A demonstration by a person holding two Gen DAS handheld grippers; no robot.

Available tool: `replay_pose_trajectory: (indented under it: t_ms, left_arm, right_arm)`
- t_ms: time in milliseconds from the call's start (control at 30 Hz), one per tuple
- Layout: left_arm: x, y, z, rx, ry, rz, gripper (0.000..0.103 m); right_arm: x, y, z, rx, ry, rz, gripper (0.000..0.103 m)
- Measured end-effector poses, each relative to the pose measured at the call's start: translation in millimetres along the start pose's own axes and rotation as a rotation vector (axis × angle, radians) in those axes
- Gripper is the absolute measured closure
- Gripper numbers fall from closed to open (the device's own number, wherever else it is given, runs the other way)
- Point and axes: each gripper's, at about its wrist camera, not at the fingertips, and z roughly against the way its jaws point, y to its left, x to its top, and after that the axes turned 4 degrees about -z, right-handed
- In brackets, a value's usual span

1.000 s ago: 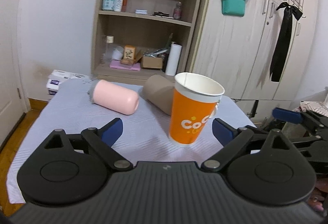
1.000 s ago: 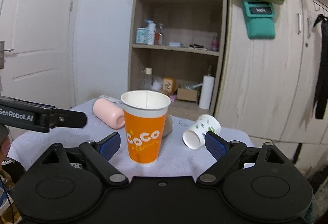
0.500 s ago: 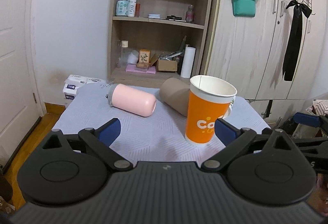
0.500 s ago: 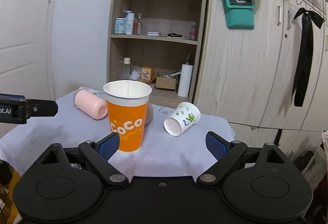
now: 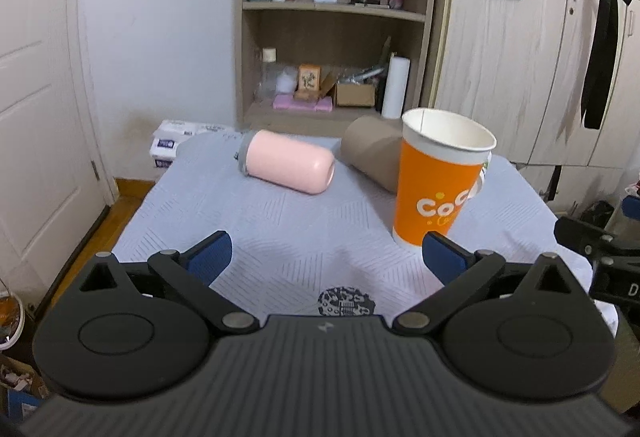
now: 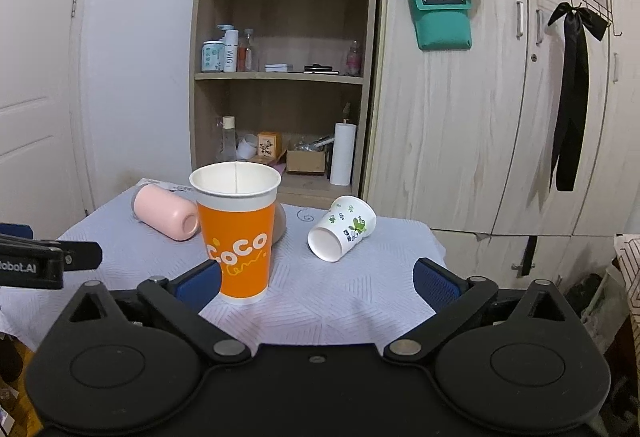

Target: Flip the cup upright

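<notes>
An orange paper cup (image 5: 440,179) (image 6: 237,233) stands upright on the cloth-covered table (image 5: 288,221) (image 6: 360,289). A pink cup (image 5: 288,161) (image 6: 166,211) lies on its side at the back left. A brown cup (image 5: 372,153) (image 6: 280,223) lies on its side behind the orange one. A white cup with green print (image 6: 342,229) lies on its side at the right. My left gripper (image 5: 326,257) is open and empty, in front of the cups. My right gripper (image 6: 316,279) is open and empty, in front of the orange cup.
A wooden shelf unit (image 6: 280,77) with bottles and boxes stands behind the table, next to a wardrobe (image 6: 480,117). A white door (image 5: 36,97) is at the left. A tissue pack (image 5: 176,141) lies past the table's back left corner.
Both grippers have drawn back from the table and away from the orange cup. The cups have not moved.
</notes>
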Motion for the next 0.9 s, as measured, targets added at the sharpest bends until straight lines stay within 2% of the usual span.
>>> replay_pose_trajectory:
  t_ms: [400,533,900]
  left_arm:
    - [-1,-1,-2,0.016,0.017,0.014,0.000]
    - [-1,-2,-1,0.029,-0.004,0.020,0.000]
    - [-2,-10,-6,0.067,-0.016,-0.021,0.000]
  right_arm:
    - [-2,-3,-2,-0.021,0.013,-0.029,0.000]
    - [-3,-2,-2,-0.014,0.018,-0.027,0.000]
    - [-3,-2,-3,-0.016,0.022,-0.022,0.000]
